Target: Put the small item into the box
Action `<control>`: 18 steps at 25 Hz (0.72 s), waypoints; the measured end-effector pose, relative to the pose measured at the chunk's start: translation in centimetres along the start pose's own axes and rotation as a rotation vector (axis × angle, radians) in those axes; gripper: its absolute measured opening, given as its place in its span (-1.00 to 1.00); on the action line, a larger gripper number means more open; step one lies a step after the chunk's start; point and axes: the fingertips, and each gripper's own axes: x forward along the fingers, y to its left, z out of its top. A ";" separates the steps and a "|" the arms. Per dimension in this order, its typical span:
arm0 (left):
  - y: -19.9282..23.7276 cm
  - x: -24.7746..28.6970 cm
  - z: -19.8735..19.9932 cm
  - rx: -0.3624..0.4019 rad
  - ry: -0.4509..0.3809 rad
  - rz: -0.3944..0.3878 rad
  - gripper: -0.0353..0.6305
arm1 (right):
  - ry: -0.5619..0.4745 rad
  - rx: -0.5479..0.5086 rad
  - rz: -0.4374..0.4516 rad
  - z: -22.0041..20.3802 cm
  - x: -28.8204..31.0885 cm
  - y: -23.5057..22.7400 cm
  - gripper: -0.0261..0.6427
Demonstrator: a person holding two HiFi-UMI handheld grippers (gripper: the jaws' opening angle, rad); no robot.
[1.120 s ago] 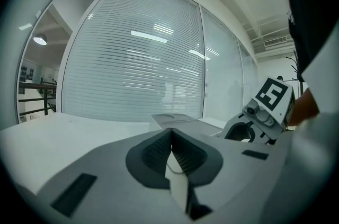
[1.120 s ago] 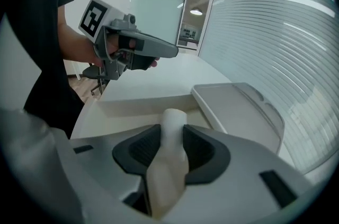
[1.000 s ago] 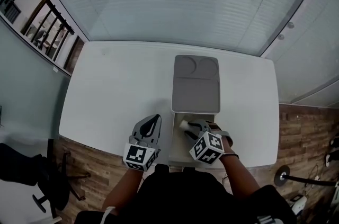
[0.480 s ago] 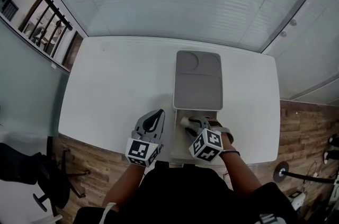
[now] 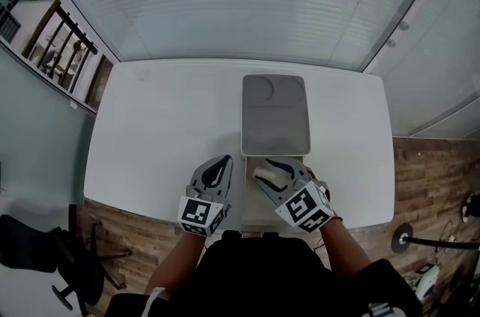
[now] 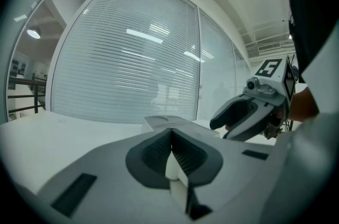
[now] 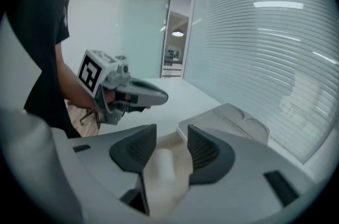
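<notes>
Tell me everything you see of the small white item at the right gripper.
The small item is white, rounded, smooth-looking and blurred. It lies between the opening jaws of the right gripper, over the pale inside of the open box. Neither pad visibly presses on it; whether it touches the box floor is unclear.

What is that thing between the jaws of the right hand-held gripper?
A small white item, blurred, lies between the opening jaws of the right hand-held gripper, above the open box. The right gripper view shows it.
</notes>
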 end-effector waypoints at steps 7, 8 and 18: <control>-0.5 -0.5 1.3 0.006 -0.033 -0.005 -0.86 | -0.335 0.038 -0.207 7.2 -4.8 -3.5 -0.40; -0.5 -0.6 1.6 0.004 -0.039 -0.005 -0.86 | -0.376 0.041 -0.233 7.9 -5.5 -3.8 -0.43; -1.4 -0.8 3.6 0.006 -0.086 -0.029 -0.86 | -0.542 0.059 -0.437 10.0 -9.4 -6.1 -0.90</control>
